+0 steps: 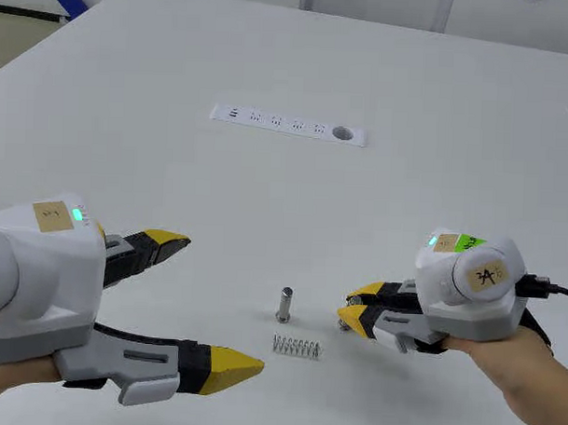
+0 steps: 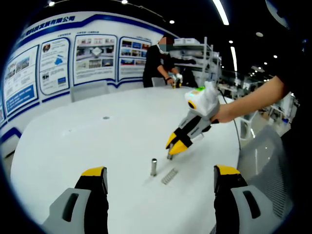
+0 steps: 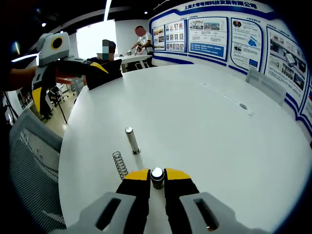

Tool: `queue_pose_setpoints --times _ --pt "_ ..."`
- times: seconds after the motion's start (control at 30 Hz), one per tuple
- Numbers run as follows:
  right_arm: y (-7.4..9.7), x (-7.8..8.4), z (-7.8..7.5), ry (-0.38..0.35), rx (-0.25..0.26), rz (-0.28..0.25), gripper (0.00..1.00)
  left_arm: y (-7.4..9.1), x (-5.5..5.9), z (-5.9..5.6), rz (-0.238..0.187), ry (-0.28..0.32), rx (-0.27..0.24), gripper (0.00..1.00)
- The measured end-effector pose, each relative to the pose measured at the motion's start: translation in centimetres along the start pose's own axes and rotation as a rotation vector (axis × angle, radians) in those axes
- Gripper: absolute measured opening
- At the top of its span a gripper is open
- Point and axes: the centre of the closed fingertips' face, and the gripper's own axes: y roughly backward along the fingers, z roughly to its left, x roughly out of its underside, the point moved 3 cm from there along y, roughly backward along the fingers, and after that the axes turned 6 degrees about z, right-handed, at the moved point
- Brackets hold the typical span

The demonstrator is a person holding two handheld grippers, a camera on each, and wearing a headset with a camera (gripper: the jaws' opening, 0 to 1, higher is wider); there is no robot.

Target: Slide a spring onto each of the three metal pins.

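Nearest, at the lower left of the head view, my left tool (image 1: 223, 302) gapes wide with nothing between its jaws. Just beyond, low in the middle of the frame, a spring (image 1: 296, 346) lies flat on the white bench (image 1: 266, 193), near but apart from an upright pin (image 1: 284, 304) standing just above it. At the lower right, my right tool (image 1: 353, 308) is closed narrow on a second pin (image 3: 157, 174), gripped between the yellow tips at the bottom centre of the right gripper view. Far off, towards the upper middle, a white power strip (image 1: 287, 123) lies on the bench.
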Motion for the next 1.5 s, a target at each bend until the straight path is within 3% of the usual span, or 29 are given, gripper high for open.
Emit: queue_pose_setpoints --times 0.23,0.43,0.57,0.7,1.0,1.3,1.5 --pt "0.0 0.1 0.0 0.024 0.003 0.012 0.12 0.2 -0.1 -0.1 0.003 -0.001 -0.005 0.92" --pt "-0.2 1.0 0.1 0.095 0.012 0.065 0.11 0.4 -0.3 -0.2 -0.006 -0.003 -0.009 0.92" --pt "-0.1 1.4 0.0 0.085 0.011 0.075 0.11 0.7 -0.2 -0.2 -0.004 -0.007 -0.013 0.92" --pt "0.3 1.0 -0.3 0.029 0.01 0.046 0.14 0.9 0.0 -0.3 -0.007 0.004 -0.014 0.92" --pt "1.5 1.1 -0.1 0.034 0.017 0.049 0.19 1.0 0.2 -0.2 -0.009 0.006 -0.014 0.93" --pt "2.4 1.9 2.0 0.031 -0.006 0.061 0.19 1.1 0.2 -0.1 -0.024 0.007 -0.016 0.93" --pt "1.9 1.1 3.9 0.048 -0.047 0.039 0.19 1.2 0.8 0.1 -0.021 0.016 -0.018 0.93"
